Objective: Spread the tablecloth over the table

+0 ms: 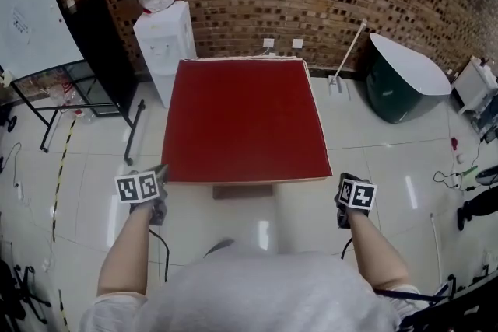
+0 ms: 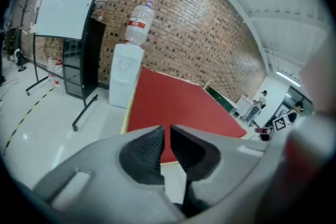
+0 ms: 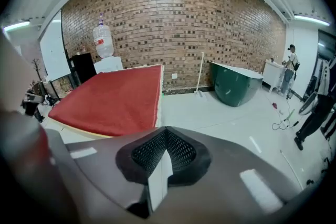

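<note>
A red tablecloth lies flat over the square table, whose pale edge shows along the near side. It covers the top from the brick wall to the front edge. My left gripper hovers just off the table's front left corner. In the left gripper view its jaws stand a narrow slit apart with nothing between them, and the cloth lies beyond. My right gripper is held off the front right corner. Its pads meet, holding nothing, with the cloth to its left.
A water dispenser stands at the table's far left corner, next to a black cabinet and a whiteboard. A green tub and a mop are at the right. Cables lie on the tiled floor. A person stands far off.
</note>
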A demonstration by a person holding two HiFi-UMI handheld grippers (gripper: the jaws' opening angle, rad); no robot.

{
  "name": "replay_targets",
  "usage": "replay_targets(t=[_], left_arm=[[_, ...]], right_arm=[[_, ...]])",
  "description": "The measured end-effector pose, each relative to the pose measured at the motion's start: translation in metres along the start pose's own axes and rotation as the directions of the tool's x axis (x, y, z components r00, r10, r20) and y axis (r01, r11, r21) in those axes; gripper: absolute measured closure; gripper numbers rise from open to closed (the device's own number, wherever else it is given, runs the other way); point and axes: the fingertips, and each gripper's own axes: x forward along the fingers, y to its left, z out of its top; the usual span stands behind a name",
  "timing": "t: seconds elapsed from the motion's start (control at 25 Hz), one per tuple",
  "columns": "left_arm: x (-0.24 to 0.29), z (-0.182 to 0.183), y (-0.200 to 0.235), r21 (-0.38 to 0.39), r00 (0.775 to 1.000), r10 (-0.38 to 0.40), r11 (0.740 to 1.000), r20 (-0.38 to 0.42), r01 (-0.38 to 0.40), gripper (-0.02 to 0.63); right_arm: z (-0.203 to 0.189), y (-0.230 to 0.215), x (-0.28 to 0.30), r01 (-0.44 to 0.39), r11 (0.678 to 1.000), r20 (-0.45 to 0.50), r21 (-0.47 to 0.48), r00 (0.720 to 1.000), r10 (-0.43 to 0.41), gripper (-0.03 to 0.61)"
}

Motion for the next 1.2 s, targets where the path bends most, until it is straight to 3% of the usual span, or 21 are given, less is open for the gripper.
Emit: replay_targets(t=[0.08,0.16,0.32,0.48,0.64,0.8,1.0,1.2], left_arm=[[-0.005,0.011,-0.034,0.04,0.996,-0.091,0.995,0.011,0.091,0.612],[-0.013,0.016,-0.069,0.073,0.983,-0.183,0.981,0.014,0.182,0.612],[-0.042,-0.002,-0.136,0.136,0.927,-0.374,0.918,-0.019,0.373,0.612],[-0.097,-0.051,-0.176,0.2,0.872,-0.486,0.849,-0.062,0.488,0.612],[-0.166,-0.094,-0.189,0.198,0.831,-0.548,0.808,-0.096,0.555,0.612],[-0.223,-0.122,-0.192,0.243,0.794,-0.593,0.757,-0.137,0.607,0.612],[-0.288,-0.148,-0.187,0.297,0.767,-0.625,0.712,-0.144,0.636,0.612],[-0.336,-0.164,-0.199,0.352,0.757,-0.642,0.685,-0.121,0.638,0.612]], right_arm=[[0.007,0.026,-0.018,-0.096,0.995,-0.002,-0.019,0.995,0.096,0.58],[0.017,0.063,-0.044,-0.239,0.97,0.012,-0.039,0.971,0.24,0.58],[0.02,0.156,-0.109,-0.473,0.87,0.038,-0.135,0.875,0.482,0.58],[-0.023,0.24,-0.179,-0.633,0.755,0.01,-0.174,0.765,0.644,0.58],[-0.079,0.301,-0.244,-0.697,0.698,-0.009,-0.164,0.709,0.705,0.58],[-0.111,0.357,-0.293,-0.715,0.664,0.003,-0.22,0.68,0.733,0.58],[-0.139,0.414,-0.345,-0.74,0.635,0.034,-0.222,0.645,0.764,0.58],[-0.156,0.423,-0.388,-0.745,0.619,0.038,-0.248,0.631,0.775,0.58]])
